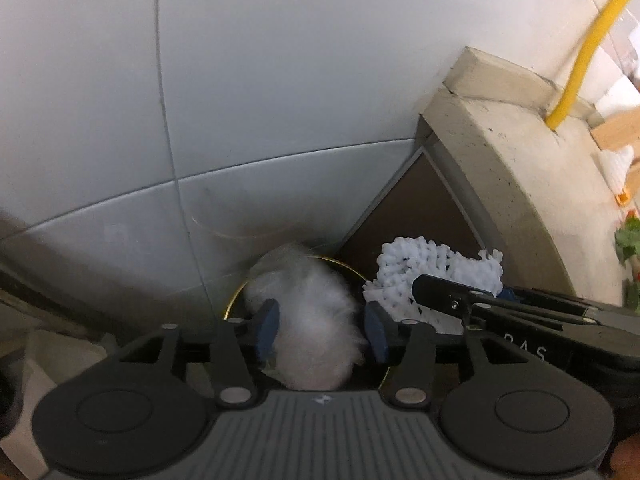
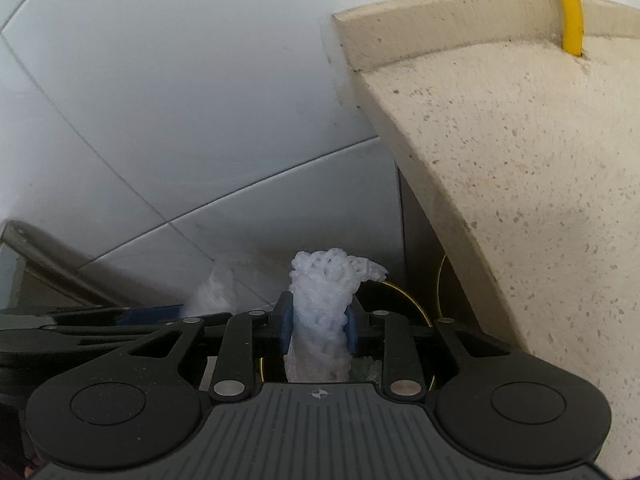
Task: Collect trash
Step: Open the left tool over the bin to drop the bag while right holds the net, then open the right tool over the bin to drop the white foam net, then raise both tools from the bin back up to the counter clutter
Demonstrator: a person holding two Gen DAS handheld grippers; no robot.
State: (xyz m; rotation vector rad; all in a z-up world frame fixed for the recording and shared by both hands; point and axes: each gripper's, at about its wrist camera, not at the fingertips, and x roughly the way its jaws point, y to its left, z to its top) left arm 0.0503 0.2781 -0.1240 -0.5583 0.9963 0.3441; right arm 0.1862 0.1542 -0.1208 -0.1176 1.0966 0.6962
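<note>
My left gripper (image 1: 320, 330) is shut on a crumpled white wad of soft trash (image 1: 310, 320), held over a dark bin with a gold rim (image 1: 234, 300). My right gripper (image 2: 318, 326) is shut on a white foam net sleeve (image 2: 324, 304), which stands up between its blue pads (image 2: 285, 326). In the left wrist view the foam net (image 1: 432, 276) and the right gripper's black body (image 1: 520, 312) sit just to the right of my left gripper. In the right wrist view the white wad (image 2: 212, 292) shows at the left, and the gold rim (image 2: 416, 308) curves behind the fingers.
A speckled beige stone counter edge (image 2: 520, 200) overhangs on the right, with a yellow hose (image 2: 570, 8) rising from it. White wall tiles (image 1: 240, 100) fill the background. A brown panel (image 1: 416, 216) sits under the counter.
</note>
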